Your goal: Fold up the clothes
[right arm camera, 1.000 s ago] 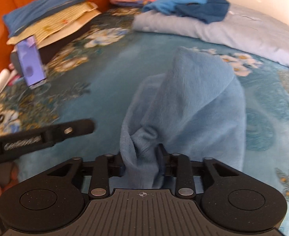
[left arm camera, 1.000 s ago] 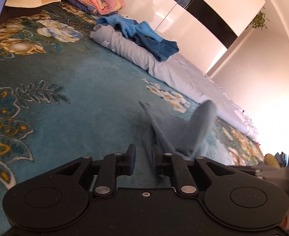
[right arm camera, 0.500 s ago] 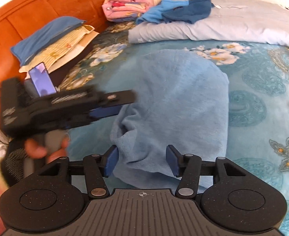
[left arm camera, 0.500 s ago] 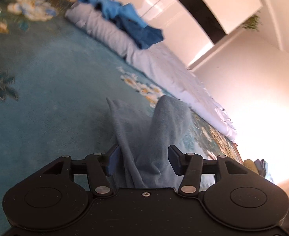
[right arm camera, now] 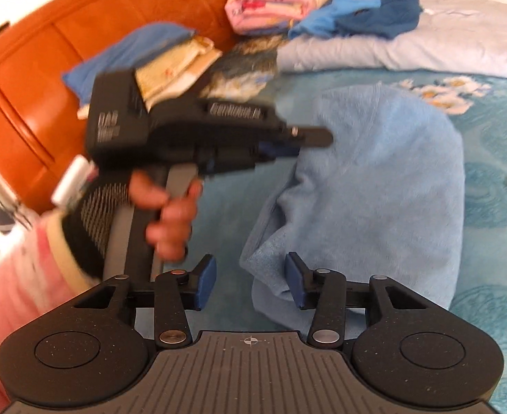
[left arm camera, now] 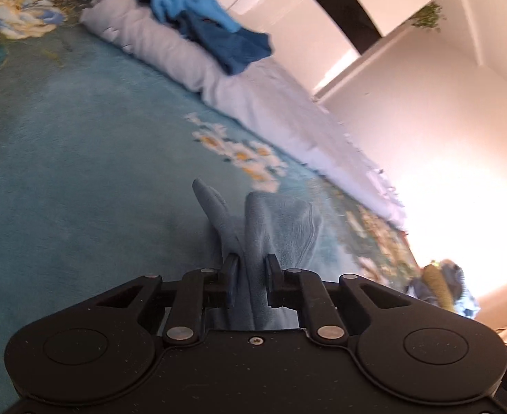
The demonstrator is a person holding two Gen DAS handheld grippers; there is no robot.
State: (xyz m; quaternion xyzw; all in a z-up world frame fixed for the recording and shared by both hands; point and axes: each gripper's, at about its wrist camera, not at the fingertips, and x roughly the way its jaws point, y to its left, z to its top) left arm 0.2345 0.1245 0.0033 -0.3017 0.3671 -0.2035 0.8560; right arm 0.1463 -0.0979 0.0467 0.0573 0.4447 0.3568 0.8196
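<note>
A light blue fleece garment lies bunched on the teal floral bedspread. My left gripper is shut on a fold of that garment near its far edge; it also shows in the right wrist view, held by a hand. My right gripper is open, its blue pads either side of the garment's near corner, not gripping it.
A rolled grey quilt with blue clothes on it lies along the far side. Folded pink bedding, a blue pillow and yellow cloths sit by the orange headboard.
My left gripper has closed on the garment after being open half a second ago. My right gripper let go of the garment and stays open, drawn back a little.
</note>
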